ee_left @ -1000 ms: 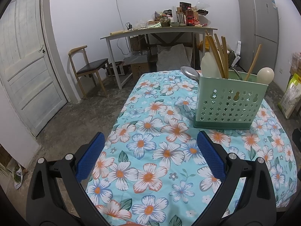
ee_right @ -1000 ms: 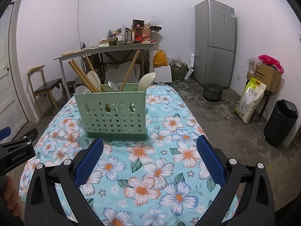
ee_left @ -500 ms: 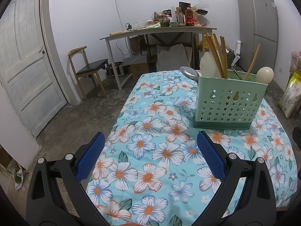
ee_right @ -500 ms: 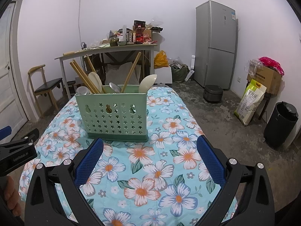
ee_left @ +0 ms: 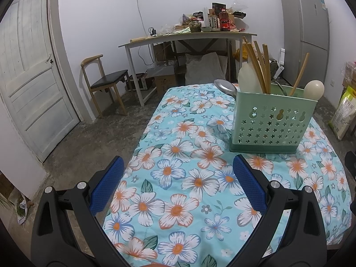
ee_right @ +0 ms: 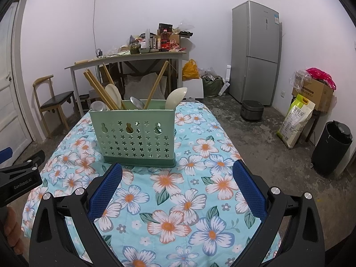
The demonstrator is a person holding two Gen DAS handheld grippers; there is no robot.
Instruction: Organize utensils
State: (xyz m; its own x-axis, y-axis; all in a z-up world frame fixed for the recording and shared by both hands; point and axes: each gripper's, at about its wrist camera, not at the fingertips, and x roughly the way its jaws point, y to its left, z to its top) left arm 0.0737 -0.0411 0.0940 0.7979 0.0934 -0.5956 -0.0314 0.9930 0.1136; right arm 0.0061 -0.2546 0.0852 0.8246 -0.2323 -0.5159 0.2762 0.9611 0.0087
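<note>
I held my left gripper [ee_left: 178, 182] and right gripper [ee_right: 176, 185] above the near end of the flower-patterned blue tablecloth [ee_right: 178, 200], both with blue-padded jaws spread wide and empty. The pale green perforated plastic utensil caddy [ee_right: 134, 136] stood upright mid-table toward the right edge, holding wooden chopsticks [ee_right: 100, 93], cream plastic spoons [ee_right: 175, 98] and a metal spoon [ee_right: 136, 102].

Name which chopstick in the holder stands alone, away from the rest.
The single chopstick leaning rightward in the green holder's middle section; the other chopsticks cluster at the left end, leaning left.
</note>
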